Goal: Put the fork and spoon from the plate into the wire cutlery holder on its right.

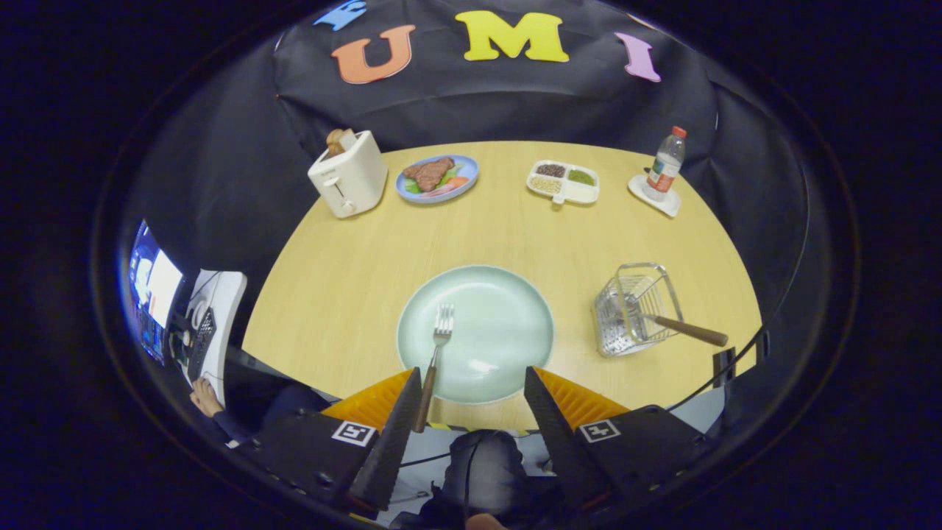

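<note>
Gripper point(471, 386) fingers spread open, holding nothing. Metal fork with brown wooden handle point(436, 353) lies on round pale-green plate point(515, 309) just ahead, handle beside left finger. Wooden-handled utensil, likely the spoon point(688, 330), already leans in wire cutlery holder point(633, 309) beyond right finger.

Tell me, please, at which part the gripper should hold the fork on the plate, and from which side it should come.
Probably the brown handle, approached from above. The fork lies flat on the plate, tines pointing away, its handle overhanging the near rim beside one finger of the open gripper. The overhang seems to leave room for the fingers around it.
</note>
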Available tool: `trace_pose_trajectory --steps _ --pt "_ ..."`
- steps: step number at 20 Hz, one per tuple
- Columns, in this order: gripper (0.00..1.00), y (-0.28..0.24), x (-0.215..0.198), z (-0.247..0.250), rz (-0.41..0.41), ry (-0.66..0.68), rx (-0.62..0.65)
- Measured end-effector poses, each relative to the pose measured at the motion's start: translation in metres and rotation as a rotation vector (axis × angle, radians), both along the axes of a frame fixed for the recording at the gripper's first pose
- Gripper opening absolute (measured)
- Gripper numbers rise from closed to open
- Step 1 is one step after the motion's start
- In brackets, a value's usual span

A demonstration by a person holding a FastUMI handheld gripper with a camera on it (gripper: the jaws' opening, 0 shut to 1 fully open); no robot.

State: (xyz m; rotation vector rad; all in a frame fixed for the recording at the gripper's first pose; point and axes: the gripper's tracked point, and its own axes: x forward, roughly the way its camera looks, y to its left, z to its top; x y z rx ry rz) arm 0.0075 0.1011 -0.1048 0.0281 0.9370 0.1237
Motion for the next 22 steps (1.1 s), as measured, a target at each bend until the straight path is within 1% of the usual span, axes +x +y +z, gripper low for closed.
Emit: trace_pose_trajectory --steps 6,12,13,17,19,20,22 --pt "0.85 0.027 0.005 -0.054 -0.024 0.073 0.025" --pt "0.85 0.037 0.024 -0.082 -0.079 0.094 0.054" --pt "0.83 0.038 0.025 -0.084 -0.085 0.100 0.051" --pt "0.68 0.042 0.028 -0.092 -0.083 0.110 0.035" --pt "0.67 0.043 0.028 -0.094 -0.084 0.120 0.033" --pt "0.48 0.044 0.028 -0.095 -0.086 0.123 0.036" --pt "0.38 0.042 0.034 -0.098 -0.087 0.123 0.033"
